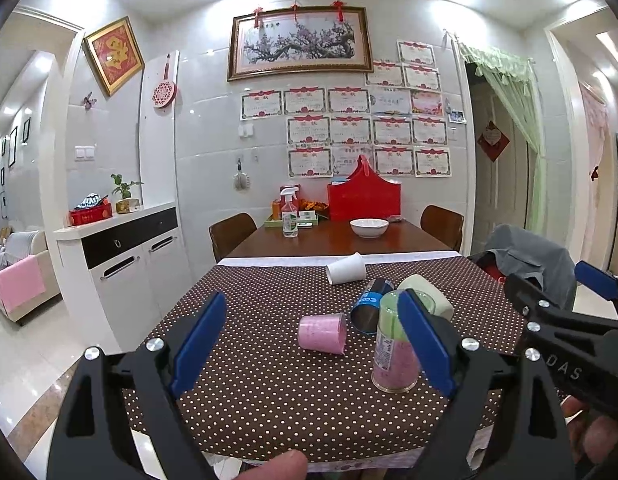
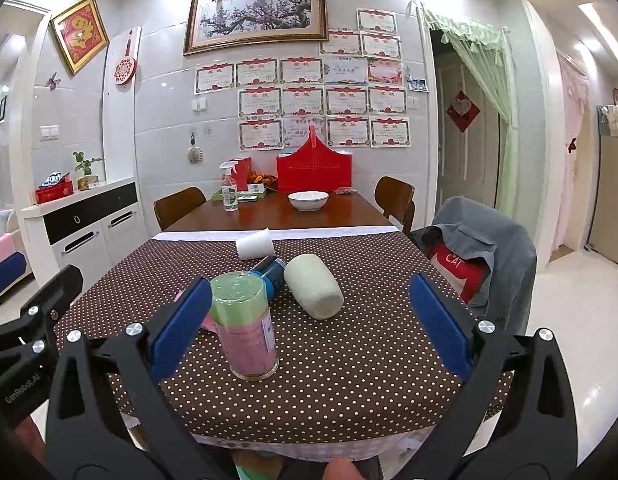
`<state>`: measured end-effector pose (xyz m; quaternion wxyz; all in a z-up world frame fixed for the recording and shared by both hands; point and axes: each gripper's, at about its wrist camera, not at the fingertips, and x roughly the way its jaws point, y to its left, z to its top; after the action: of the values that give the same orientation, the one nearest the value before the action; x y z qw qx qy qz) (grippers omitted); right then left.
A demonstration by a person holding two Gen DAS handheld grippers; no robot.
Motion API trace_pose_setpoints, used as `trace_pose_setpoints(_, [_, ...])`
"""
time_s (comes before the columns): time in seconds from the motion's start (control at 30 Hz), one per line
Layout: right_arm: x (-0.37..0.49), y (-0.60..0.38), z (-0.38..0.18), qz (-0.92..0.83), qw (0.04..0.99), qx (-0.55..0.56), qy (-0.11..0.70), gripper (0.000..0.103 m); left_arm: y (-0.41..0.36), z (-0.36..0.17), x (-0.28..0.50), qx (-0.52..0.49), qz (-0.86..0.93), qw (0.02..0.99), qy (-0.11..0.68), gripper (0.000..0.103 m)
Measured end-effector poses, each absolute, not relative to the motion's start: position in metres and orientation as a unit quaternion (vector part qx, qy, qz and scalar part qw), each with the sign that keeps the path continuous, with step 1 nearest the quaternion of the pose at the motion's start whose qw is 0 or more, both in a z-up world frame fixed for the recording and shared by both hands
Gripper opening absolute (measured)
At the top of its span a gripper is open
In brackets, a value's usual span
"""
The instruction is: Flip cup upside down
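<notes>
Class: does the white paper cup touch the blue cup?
Apart. The left wrist view shows dotted cloth between the white cup and the blue cup.

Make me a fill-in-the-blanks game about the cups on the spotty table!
1. The pink cup is lying on its ____.
2. The tall clear cup stands with its rim facing ____.
3. Both the left claw and the right claw are ____ and holding nothing.
4. The bowl at the far end of the table is coloured ____.

Missing words: side; down; open; white
</notes>
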<state>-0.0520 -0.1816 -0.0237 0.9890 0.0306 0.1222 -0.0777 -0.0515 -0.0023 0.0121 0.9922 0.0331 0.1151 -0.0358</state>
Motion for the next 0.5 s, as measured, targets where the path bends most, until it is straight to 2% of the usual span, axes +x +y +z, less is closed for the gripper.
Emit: trace_pose_setpoints(0.5, [-0.0526, -0.1778, -0.0231, -0.072, 0.989, 0.035, 0.125, 0.097, -0.0017, 0.0110, -0.0498, 0.032, -0.035, 0.992, 0.116, 0.086])
